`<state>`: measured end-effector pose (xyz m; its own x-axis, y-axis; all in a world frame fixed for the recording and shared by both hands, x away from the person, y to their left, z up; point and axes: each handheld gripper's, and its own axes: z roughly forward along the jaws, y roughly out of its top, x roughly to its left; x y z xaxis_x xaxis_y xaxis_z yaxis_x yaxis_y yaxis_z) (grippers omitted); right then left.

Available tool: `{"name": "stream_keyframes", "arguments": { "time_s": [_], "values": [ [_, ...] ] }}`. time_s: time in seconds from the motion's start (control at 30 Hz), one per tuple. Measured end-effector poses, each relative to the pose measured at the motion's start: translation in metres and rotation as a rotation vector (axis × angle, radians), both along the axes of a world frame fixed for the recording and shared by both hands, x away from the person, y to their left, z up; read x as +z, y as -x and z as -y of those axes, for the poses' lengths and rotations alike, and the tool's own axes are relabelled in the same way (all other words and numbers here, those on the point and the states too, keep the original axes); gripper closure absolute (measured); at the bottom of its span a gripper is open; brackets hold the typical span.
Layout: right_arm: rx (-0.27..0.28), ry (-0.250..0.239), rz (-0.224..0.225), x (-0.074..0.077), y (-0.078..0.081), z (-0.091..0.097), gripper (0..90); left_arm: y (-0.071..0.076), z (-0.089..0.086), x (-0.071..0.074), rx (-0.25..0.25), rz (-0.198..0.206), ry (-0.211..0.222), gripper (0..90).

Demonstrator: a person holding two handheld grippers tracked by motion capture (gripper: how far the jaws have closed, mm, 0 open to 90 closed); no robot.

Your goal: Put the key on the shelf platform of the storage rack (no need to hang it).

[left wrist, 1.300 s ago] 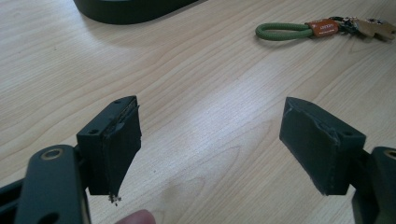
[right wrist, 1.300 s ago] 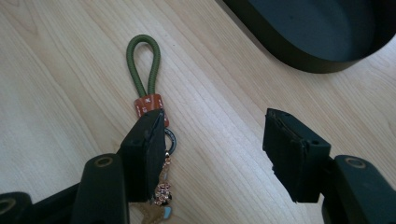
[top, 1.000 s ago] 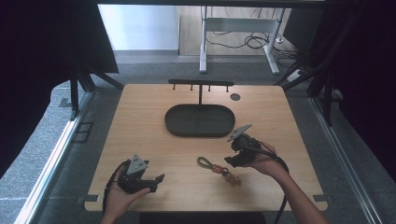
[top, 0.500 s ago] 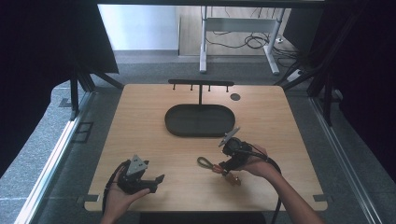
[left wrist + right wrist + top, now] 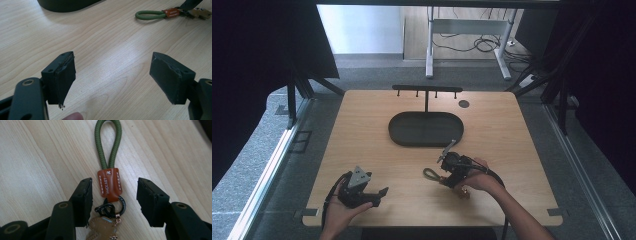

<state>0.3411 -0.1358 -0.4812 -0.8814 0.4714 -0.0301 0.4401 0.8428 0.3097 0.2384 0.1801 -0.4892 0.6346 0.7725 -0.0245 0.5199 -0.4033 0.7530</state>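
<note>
A keychain lies flat on the wooden table: green cord loop (image 5: 108, 142), orange leather tab (image 5: 109, 184), black ring and tan charm (image 5: 102, 228). My right gripper (image 5: 113, 192) hangs low over it with one jaw on each side of the tab. The jaws have just been closing, and neither pad touches the tab. From above, the right gripper (image 5: 444, 175) sits at the front right, with the green loop (image 5: 430, 174) sticking out to its left. My left gripper (image 5: 379, 194) rests open at the front left, empty (image 5: 112, 72). It faces the keychain (image 5: 160, 13) farther off.
A dark oval tray (image 5: 391, 131) stands in the middle of the table, its edge also near the left gripper's view top (image 5: 65, 5). Behind it rises a black rack with small hooks (image 5: 427, 91). A small dark disc (image 5: 464, 104) lies at the back right.
My right gripper has moved left and down onto the keychain, and its jaws stand narrower than before. The left gripper has not moved.
</note>
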Motion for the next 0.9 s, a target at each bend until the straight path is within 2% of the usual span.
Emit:
{"name": "stream_keyframes", "arguments": {
  "time_s": [0.23,0.53,0.8,0.9],
  "values": [
    [0.012,0.034,-0.008,-0.012,-0.002,-0.007,52.2,0.000,0.000,0.001,-0.001,0.002,0.001,21.1],
    [0.026,0.057,-0.019,-0.019,-0.003,-0.009,57.6,0.000,0.000,0.000,0.000,0.005,0.003,21.1],
    [0.022,0.049,-0.034,-0.021,-0.003,-0.009,66.2,0.001,0.001,0.001,-0.001,0.007,0.002,21.1],
    [0.022,0.047,-0.038,-0.021,-0.003,-0.008,66.5,0.001,0.001,0.001,-0.002,0.008,0.001,21.1]
  ]
}}
